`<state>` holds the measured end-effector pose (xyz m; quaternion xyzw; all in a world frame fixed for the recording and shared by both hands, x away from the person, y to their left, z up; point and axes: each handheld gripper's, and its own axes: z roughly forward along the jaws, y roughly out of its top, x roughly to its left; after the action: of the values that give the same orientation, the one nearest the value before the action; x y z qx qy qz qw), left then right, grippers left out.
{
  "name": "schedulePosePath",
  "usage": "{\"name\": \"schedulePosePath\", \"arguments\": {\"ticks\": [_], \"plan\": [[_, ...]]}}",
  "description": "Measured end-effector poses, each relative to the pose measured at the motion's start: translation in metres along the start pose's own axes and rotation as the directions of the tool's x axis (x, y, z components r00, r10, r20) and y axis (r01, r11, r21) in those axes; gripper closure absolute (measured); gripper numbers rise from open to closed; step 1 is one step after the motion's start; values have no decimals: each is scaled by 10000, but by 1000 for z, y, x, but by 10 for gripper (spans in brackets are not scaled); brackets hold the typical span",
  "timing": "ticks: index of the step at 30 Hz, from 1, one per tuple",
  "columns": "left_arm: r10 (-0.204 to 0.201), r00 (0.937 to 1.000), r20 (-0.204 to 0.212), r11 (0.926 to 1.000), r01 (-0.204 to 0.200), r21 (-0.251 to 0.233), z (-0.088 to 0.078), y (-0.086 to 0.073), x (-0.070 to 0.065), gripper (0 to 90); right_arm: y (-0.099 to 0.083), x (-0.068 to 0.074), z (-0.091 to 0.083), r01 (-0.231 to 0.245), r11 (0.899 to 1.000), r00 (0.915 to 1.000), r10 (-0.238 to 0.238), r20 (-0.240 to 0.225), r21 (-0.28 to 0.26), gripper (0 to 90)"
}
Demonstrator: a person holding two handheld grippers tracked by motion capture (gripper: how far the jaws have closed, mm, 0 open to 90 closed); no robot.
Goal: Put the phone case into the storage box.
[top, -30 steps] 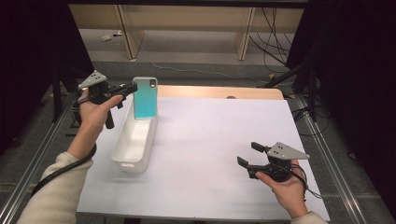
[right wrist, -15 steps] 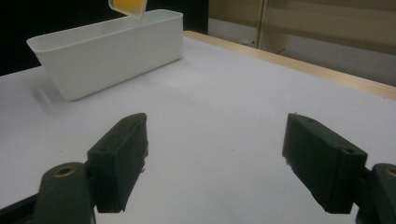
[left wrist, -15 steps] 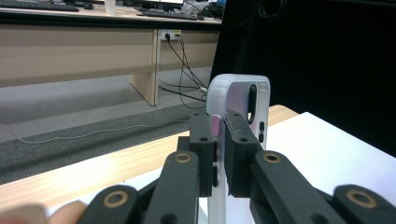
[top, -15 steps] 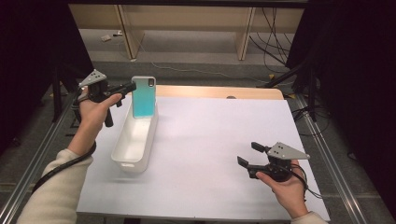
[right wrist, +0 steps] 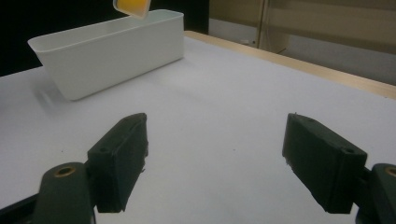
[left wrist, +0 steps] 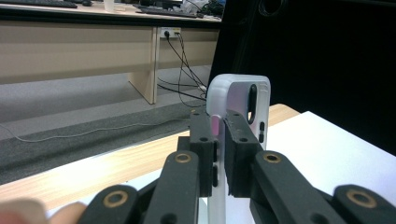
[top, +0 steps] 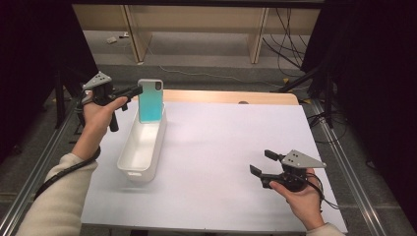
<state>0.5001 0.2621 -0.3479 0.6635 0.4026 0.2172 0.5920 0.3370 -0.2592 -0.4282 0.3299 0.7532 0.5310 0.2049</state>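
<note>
A phone case [top: 150,101], teal in the high view and pale in the left gripper view [left wrist: 240,93], hangs upright over the far end of a long white bin [top: 130,172]. My left gripper [top: 137,91] is shut on the case's side edge, with both pads pressed on it [left wrist: 220,126]. My right gripper [top: 260,162] rests near the table's front right, held in a hand, its jaws wide open with nothing between them [right wrist: 215,154]. From there the bin [right wrist: 112,51] stands at the upper left, with a corner of the case [right wrist: 132,5] above it.
A white mat [top: 221,132] covers the table, with a wooden strip [top: 231,97] along the far edge. Metal rails [top: 344,162] run down both sides. Cables [top: 290,44] and desk legs [top: 133,34] lie on the floor beyond.
</note>
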Motion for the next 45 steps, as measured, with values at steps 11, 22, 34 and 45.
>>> {"name": "schedulePosePath", "arguments": {"ticks": [11,22,34,45], "plan": [[143,9996,-255,9998,-140,113,4,-3,8,828,-1,1,2,-146,9999,9998,146,-159,-28,237],[121,9996,-241,9999,-119,68,9,-4,16,828,0,0,-2,-28,9993,10000,29,-19,375,239],[30,9994,-335,9999,-24,166,18,-8,22,828,-1,0,0,-85,9999,9999,87,-83,147,241],[40,9992,-393,9998,-33,197,24,-8,25,828,-1,-2,0,55,10000,10000,-56,39,82,243]]}}
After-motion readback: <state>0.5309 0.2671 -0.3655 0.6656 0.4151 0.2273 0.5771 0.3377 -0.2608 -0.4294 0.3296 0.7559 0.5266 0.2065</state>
